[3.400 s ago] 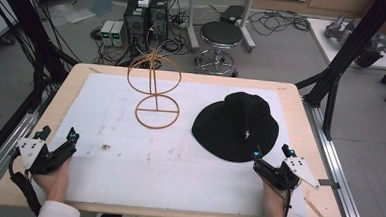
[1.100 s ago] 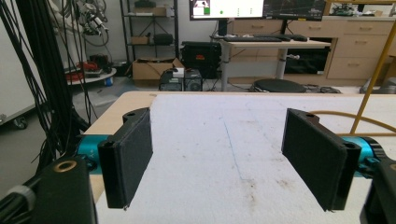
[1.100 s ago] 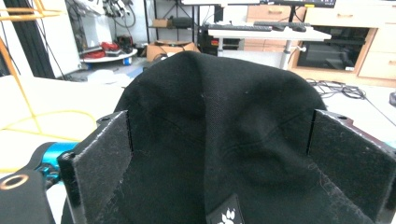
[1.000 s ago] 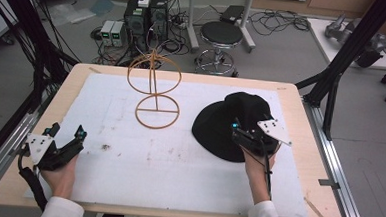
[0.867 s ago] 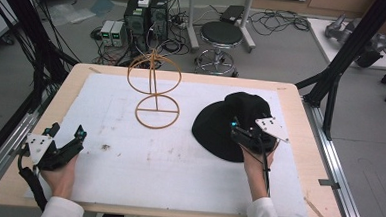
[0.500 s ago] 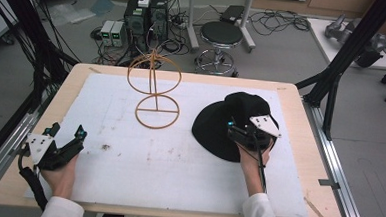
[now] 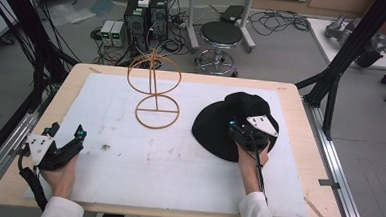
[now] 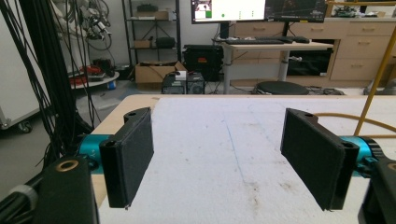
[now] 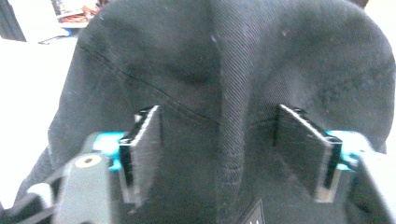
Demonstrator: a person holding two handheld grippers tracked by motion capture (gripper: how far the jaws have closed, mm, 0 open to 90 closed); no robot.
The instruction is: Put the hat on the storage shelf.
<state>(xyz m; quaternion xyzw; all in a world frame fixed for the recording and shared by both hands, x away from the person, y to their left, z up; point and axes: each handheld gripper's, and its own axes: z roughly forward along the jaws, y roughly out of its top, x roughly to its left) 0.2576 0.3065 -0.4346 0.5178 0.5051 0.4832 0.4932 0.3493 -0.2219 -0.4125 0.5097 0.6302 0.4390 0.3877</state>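
One white mat covers the wooden tabletop; a stool and cabling lie on the floor at 12 o'clock. Black hat sits at 3 o'clock, wire stand near centre. Right tongs press down on the hat, jaws just closing, half spread, a fabric ridge between the pads, not yet pinched. Left tongs, at 8 o'clock, spread wide, empty.

Wooden table bears white mat, black hat, wire stand
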